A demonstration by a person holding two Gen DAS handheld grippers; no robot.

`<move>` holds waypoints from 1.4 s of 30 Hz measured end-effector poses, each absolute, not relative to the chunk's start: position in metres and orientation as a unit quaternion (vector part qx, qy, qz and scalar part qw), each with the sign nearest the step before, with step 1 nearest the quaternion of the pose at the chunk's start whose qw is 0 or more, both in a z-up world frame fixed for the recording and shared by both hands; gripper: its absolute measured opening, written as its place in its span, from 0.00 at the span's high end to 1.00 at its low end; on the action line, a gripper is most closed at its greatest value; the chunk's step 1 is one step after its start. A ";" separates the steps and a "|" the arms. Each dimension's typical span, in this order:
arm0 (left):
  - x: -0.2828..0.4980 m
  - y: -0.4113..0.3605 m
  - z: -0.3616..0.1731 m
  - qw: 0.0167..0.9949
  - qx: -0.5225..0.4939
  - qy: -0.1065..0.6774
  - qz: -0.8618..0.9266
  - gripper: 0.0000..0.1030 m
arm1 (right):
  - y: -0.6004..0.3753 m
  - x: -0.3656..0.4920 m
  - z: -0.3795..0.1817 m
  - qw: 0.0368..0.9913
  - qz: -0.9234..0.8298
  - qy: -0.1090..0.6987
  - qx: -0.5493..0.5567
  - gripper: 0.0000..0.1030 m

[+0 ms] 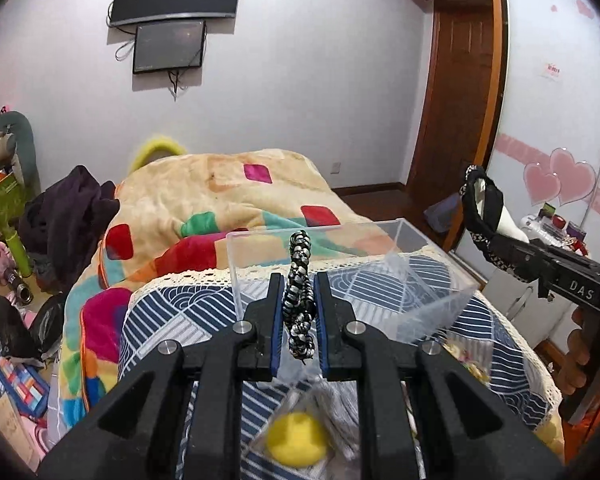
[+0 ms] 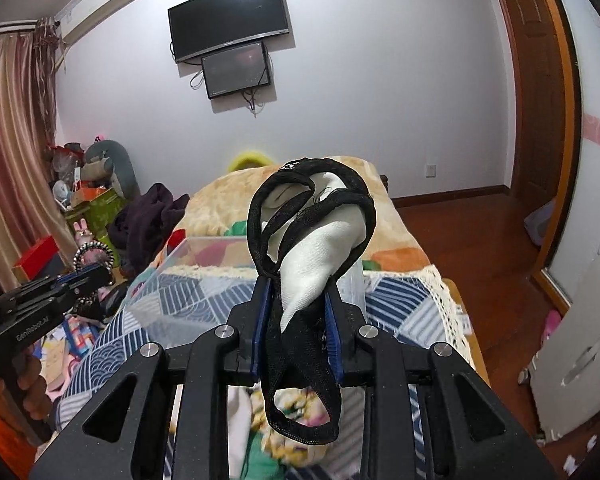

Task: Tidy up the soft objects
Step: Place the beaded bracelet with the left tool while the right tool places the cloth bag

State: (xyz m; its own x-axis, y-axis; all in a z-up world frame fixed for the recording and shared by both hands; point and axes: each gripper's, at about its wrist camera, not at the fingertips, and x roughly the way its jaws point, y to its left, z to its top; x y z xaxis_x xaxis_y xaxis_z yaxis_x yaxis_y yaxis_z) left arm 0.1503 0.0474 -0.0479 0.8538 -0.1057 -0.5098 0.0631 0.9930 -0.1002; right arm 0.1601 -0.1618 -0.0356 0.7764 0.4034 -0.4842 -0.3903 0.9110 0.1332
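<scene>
My left gripper [image 1: 298, 280] is shut on a black-and-white braided hair tie [image 1: 299, 288], held upright just before a clear plastic box [image 1: 340, 240] on the bed. My right gripper [image 2: 298, 286] is shut on a white cloth piece with black lace trim [image 2: 320, 248], lifted above the bed before the same clear box [image 2: 204, 248]. The right gripper and its cloth also show at the right of the left wrist view [image 1: 484, 220]. The left gripper with the hair tie shows at the left of the right wrist view [image 2: 92, 268].
A blue-and-white patterned cover [image 1: 172, 320] lies under the box, with a colourful blanket [image 1: 220, 192] behind. A yellow round object in a clear bag [image 1: 296, 440] lies below the left gripper. Clutter [image 1: 8, 240] fills the floor at left. A white cabinet [image 2: 580, 320] stands at right.
</scene>
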 end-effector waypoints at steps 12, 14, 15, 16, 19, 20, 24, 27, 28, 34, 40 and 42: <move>0.219 0.041 -0.080 0.931 -0.025 0.357 -0.071 0.87 | -0.135 0.200 -0.052 0.926 0.203 0.317 -0.026 0.78; 0.227 0.034 -0.086 0.926 -0.004 0.370 -0.073 0.87 | -0.130 0.208 -0.058 0.920 0.203 0.333 -0.038 0.78; 0.230 0.031 -0.089 0.924 0.006 0.375 -0.073 0.87 | -0.128 0.212 -0.061 0.917 0.203 0.342 -0.042 0.78; 0.233 0.028 -0.091 0.923 0.014 0.378 -0.071 0.87 | -0.128 0.215 -0.064 0.914 0.205 0.348 -0.042 0.78; 0.239 0.021 -0.097 0.918 0.028 0.389 -0.074 0.87 | -0.124 0.226 -0.075 0.902 0.206 0.376 -0.049 0.78; 0.241 0.021 -0.099 0.915 0.028 0.395 -0.076 0.87 | -0.122 0.229 -0.077 0.899 0.206 0.383 -0.053 0.78; 0.251 0.020 -0.107 0.904 0.024 0.420 -0.078 0.82 | -0.116 0.234 -0.085 0.884 0.212 0.411 -0.070 0.78; 0.253 0.020 -0.108 0.904 0.023 0.420 -0.074 0.59 | -0.115 0.235 -0.088 0.876 0.218 0.423 -0.083 0.78; 0.253 0.021 -0.107 0.906 0.022 0.417 -0.074 0.51 | -0.115 0.237 -0.089 0.874 0.220 0.425 -0.087 0.76; 0.249 0.020 -0.098 0.910 0.022 0.406 -0.078 0.39 | -0.113 0.237 -0.088 0.866 0.224 0.433 -0.109 0.65; 0.232 0.026 -0.079 0.924 0.015 0.377 -0.062 0.26 | -0.112 0.226 -0.075 0.875 0.225 0.412 -0.115 0.53; 0.223 0.029 -0.072 0.929 0.011 0.366 -0.056 0.20 | -0.114 0.222 -0.067 0.882 0.223 0.400 -0.112 0.48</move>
State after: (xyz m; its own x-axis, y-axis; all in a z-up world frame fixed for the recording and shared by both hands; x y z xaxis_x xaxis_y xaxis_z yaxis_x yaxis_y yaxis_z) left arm 0.2233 0.0294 -0.0720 0.7264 -0.0963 -0.6805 0.1124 0.9934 -0.0206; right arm 0.2219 -0.1138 -0.0673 0.5817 0.3027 -0.7550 -0.4825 0.8757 -0.0206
